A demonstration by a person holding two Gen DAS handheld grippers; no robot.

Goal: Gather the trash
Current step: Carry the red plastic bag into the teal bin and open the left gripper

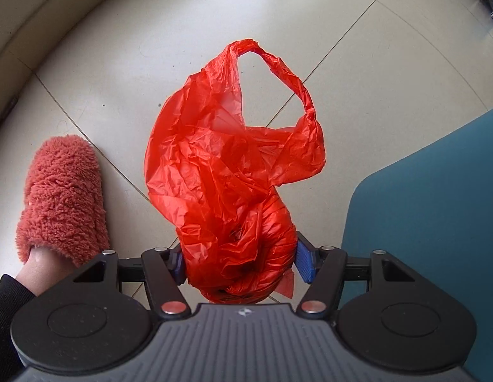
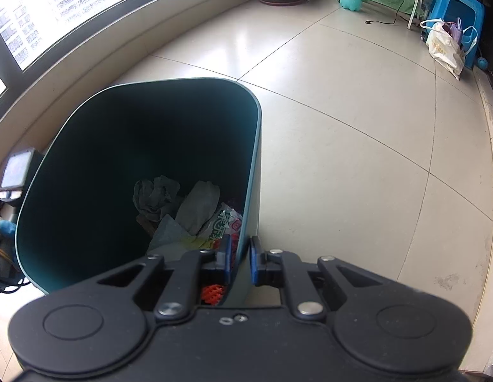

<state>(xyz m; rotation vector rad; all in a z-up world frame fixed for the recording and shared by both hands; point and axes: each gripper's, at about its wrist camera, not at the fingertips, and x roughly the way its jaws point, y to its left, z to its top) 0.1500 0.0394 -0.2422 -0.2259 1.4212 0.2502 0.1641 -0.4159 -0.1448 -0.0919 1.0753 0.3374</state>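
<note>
A fuzzy red slipper [image 1: 63,197] is resting at far left. The left tongs [image 1: 240,262] are clenching a knotted red plastic bag [image 1: 227,172] over bare tiled floor [image 1: 357,47]. The right tongs [image 2: 240,259] are pinching the teal trash bin [image 2: 87,254] by its rim, seemingly tilting it; trash [image 2: 189,213] is lying inside.

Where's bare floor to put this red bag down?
Bare tile lies ahead of the red bag, between the slipper and the blue bin. More open floor stretches right of the bin toward the far stool. The bin's bottom is crowded with rubbish.
</note>
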